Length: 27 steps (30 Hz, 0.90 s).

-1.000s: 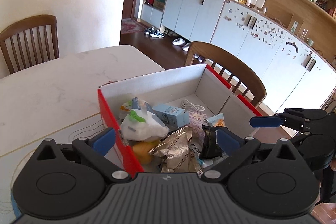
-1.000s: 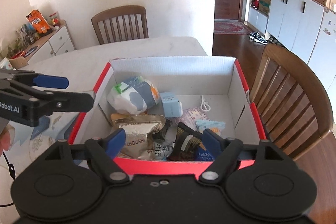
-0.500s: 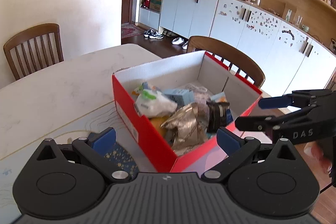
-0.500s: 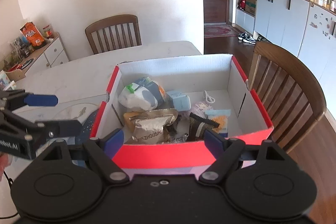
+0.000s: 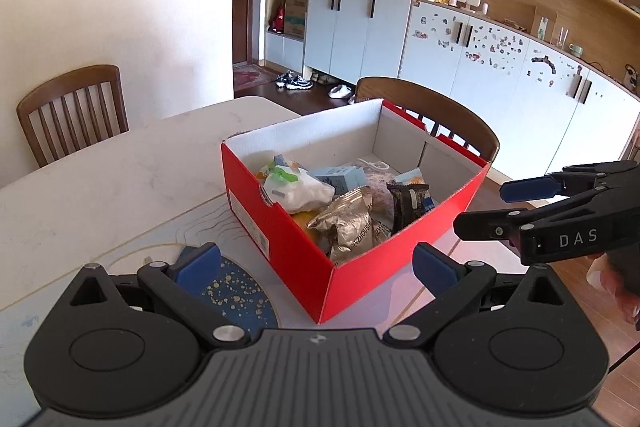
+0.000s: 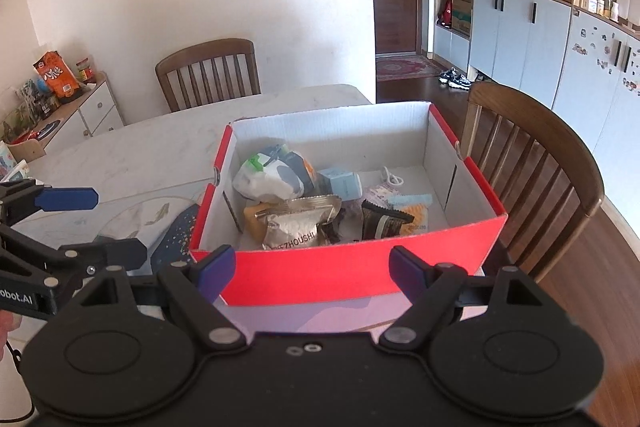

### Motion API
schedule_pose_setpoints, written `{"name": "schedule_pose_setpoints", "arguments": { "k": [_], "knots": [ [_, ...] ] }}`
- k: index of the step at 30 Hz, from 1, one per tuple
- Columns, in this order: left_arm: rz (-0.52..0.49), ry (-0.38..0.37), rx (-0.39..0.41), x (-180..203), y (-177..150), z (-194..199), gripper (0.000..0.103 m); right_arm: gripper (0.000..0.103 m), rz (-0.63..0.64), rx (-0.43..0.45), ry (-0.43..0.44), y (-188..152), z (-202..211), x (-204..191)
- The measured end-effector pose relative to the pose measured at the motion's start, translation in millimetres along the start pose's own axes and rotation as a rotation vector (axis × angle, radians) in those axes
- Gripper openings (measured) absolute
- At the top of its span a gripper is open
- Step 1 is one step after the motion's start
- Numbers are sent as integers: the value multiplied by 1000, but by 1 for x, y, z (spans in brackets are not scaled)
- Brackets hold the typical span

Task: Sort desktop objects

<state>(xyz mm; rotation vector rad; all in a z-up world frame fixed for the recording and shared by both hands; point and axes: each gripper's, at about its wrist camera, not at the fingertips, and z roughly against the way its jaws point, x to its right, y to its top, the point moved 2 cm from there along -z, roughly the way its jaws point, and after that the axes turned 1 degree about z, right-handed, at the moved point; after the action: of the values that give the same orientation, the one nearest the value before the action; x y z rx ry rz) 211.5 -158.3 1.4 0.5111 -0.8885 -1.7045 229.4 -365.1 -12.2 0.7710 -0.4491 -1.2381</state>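
From the left wrist view, the left gripper [image 5: 316, 261] has its blue-padded fingers [image 5: 198, 261] spread wide with nothing between them. Ahead of the fingertips, slightly toward the right finger, sits the red cardboard box [image 5: 280, 227] on the white marble table [image 5: 100, 179] — one corner points back at the gripper. Inside it lie a white plastic bag [image 5: 298, 187], a crinkled silver snack packet [image 5: 346, 223], a dark snack packet [image 5: 408, 197] and a small pale-blue carton [image 5: 338, 177], all heaped toward the box's near side. A dark blue speckled mat [image 5: 236, 293] shows just ahead of the left finger, touching the box's base. Off beyond the right finger hangs the right gripper [image 5: 480, 209], seen from the side, jaws parted and empty.

From the right wrist view, the right gripper [image 6: 312, 267] is likewise spread open, holding nothing. The box's red front wall [image 6: 344, 267] lies straight ahead, spanning the gap between both fingertips — whether the pads touch it I cannot tell. Beyond the left finger the left gripper [image 6: 112, 225] appears over the table, jaws apart. A wooden chair [image 6: 540, 155] stands past the right finger, beside the box.
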Motion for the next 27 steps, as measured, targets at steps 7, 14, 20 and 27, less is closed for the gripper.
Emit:
{"name": "schedule_pose_setpoints", "arguments": {
  "k": [7, 14, 20, 27],
  "knots": [
    [-7, 3, -14, 2, -8, 4, 103, 84, -9, -7, -8, -7, 4, 0],
    [-15, 4, -36, 3, -16, 3, 103, 84, -23, -19, -9, -12, 3, -2],
    [-22, 5, -42, 2, -21, 3, 103, 84, -27, -32, -14, -16, 1, -4],
    [-15, 6, -46, 0, -24, 2, 103, 84, -30, -53, -18, -21, -2, -6]
  ]
}}
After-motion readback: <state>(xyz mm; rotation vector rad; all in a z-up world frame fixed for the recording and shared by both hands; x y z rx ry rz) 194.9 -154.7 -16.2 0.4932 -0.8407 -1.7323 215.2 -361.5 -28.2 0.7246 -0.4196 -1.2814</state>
